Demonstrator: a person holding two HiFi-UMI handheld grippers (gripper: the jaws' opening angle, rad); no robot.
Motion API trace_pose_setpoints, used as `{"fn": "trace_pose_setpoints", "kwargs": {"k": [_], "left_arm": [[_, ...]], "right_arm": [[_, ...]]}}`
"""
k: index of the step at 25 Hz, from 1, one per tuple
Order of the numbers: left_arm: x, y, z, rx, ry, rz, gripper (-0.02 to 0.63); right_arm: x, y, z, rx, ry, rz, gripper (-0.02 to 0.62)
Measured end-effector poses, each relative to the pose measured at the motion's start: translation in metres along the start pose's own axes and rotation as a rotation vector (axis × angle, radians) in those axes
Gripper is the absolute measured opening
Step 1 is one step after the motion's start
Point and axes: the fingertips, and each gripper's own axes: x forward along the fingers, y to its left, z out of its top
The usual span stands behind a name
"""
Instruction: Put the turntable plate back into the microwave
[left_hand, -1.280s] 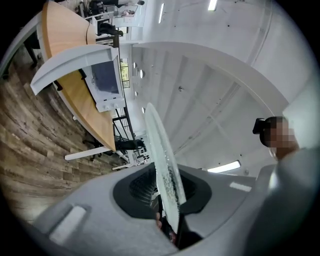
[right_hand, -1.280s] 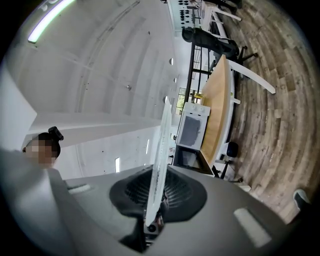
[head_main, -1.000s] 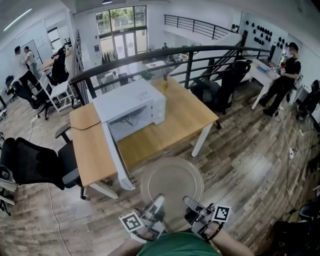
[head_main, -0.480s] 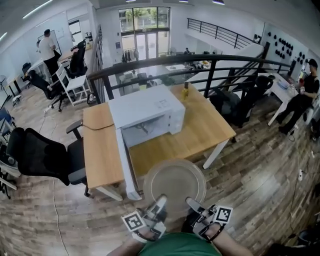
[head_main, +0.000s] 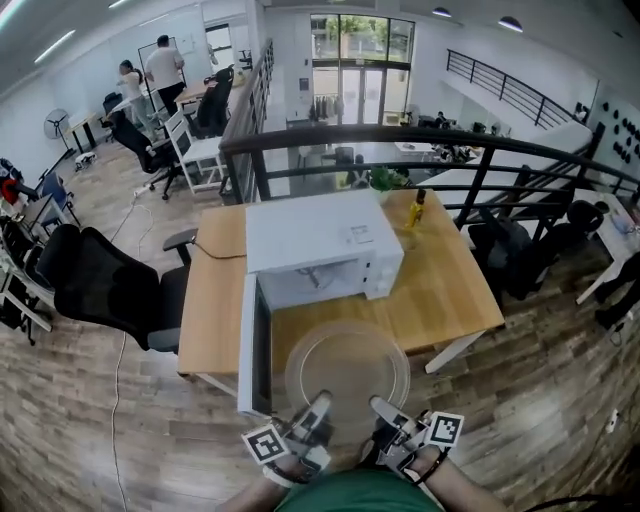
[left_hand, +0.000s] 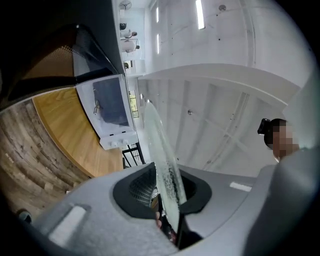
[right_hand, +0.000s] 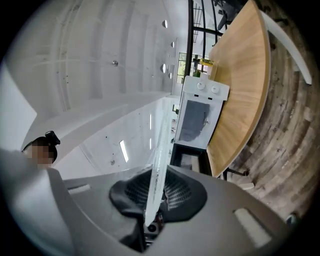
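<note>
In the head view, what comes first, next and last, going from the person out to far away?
left gripper and right gripper → turntable plate → microwave → black railing → windows

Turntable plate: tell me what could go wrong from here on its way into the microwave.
1. The left tongs and right tongs clamp the glass turntable plate only at its near rim; the unsupported far side could sag or slip out.
2. The open microwave door juts out close beside the plate's left edge; it might get knocked on the way into the microwave.
</note>
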Motion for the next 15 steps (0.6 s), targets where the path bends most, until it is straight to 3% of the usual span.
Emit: {"fn": "trace_pose_setpoints", "kwargs": {"k": [7, 15], "left_arm": [[0.05, 0.017, -0.003, 0.032, -0.102, 0.051, 0.058], [0.085, 0.028, 0.008, 0.066, -0.176, 0.062, 0.058]], "right_arm": [[0.003, -0.021, 0.059, 0.03, 0.12, 0.038, 0.043], [0.019, -0.034, 0.098, 0.052, 0.189, 0.071, 0.043]]}}
